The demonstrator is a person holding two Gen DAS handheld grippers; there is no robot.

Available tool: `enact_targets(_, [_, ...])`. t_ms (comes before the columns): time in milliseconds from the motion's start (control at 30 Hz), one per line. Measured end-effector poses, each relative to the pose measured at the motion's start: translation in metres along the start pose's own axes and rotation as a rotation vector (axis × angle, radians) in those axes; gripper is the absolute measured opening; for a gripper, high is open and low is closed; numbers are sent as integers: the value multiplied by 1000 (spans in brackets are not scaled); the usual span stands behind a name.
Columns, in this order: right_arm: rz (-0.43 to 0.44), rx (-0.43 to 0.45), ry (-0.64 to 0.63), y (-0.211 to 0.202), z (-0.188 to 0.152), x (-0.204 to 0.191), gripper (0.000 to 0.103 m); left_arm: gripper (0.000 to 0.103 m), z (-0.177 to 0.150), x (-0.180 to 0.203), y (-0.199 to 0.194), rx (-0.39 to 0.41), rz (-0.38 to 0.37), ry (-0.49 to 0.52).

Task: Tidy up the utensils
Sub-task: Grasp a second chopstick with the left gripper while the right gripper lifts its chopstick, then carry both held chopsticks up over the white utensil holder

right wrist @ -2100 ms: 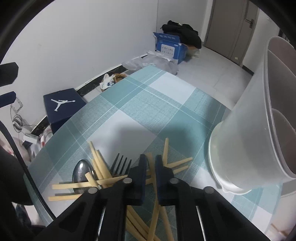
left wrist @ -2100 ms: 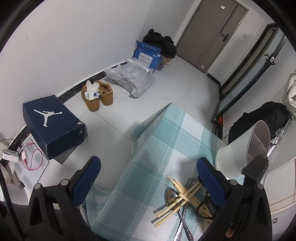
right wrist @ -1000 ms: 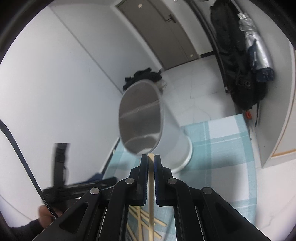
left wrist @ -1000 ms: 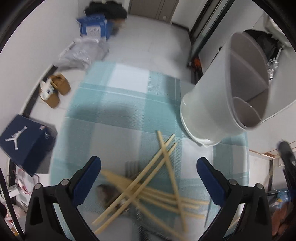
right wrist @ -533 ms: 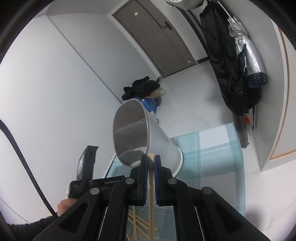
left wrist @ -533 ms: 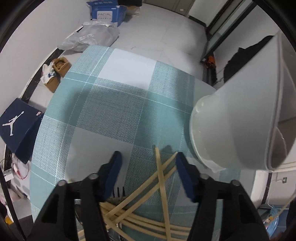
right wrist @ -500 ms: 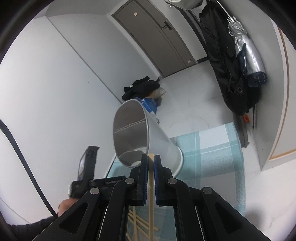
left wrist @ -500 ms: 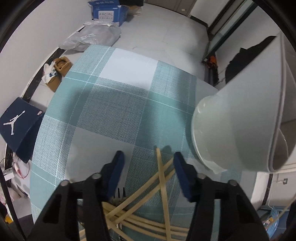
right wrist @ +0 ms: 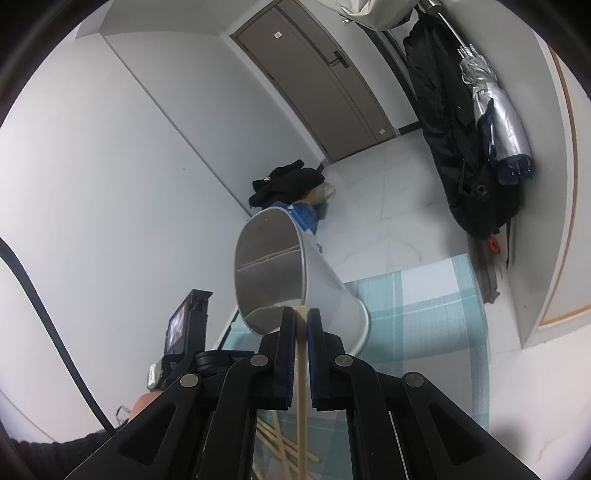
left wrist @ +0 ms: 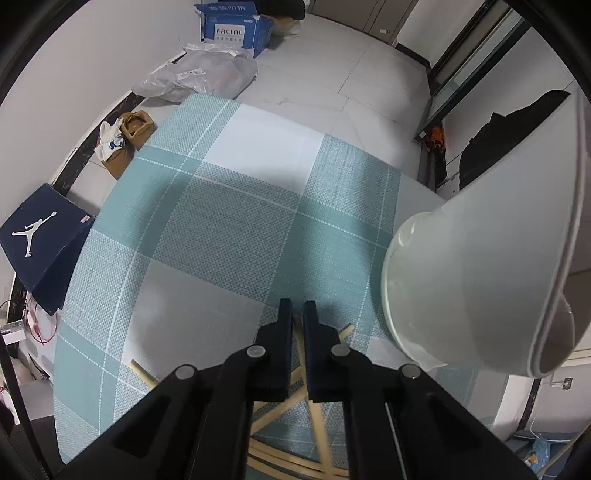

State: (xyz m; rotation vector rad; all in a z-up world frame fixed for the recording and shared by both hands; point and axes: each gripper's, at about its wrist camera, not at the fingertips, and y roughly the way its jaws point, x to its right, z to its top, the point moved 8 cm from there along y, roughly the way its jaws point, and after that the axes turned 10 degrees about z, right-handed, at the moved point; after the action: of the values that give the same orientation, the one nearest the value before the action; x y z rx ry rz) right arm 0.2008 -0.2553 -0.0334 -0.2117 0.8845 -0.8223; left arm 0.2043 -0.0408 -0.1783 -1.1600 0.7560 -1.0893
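Note:
A white divided utensil holder (left wrist: 480, 280) stands at the right on the teal checked tablecloth (left wrist: 229, 221). Wooden chopsticks (left wrist: 269, 410) lie crossed on the cloth under my left gripper (left wrist: 298, 308). Its jaws are closed around one chopstick (left wrist: 317, 421) that runs back between them. My right gripper (right wrist: 302, 314) is raised above the table and shut on a single chopstick (right wrist: 301, 398). That chopstick's tip sits at the near rim of the holder (right wrist: 273, 273), whose open compartments face the camera.
The left gripper's body (right wrist: 184, 332) and the hand holding it show at the lower left of the right wrist view. On the floor lie a dark blue shoebox (left wrist: 40, 236), shoes (left wrist: 122, 136), a plastic bag (left wrist: 199, 74) and a blue carton (left wrist: 236, 26).
My left gripper has closed from wide open onto a chopstick in the pile. My right gripper lifted its chopstick off the table and now holds it steady at the holder's rim.

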Motion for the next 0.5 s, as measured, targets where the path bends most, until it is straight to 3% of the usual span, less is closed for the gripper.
enact_targets(200, [-11,22,-29,-4,2,-6,5,1,3,3,-35,112,-79,-23])
enact_targets(367, [-32,49,-73,-5,0,-12,5,1,-7,7,-89,268,-181,-14])
enact_targets(500, [-47,67,-125,-5,-3,-22,5,1,-23,16,-133,414,-224,50])
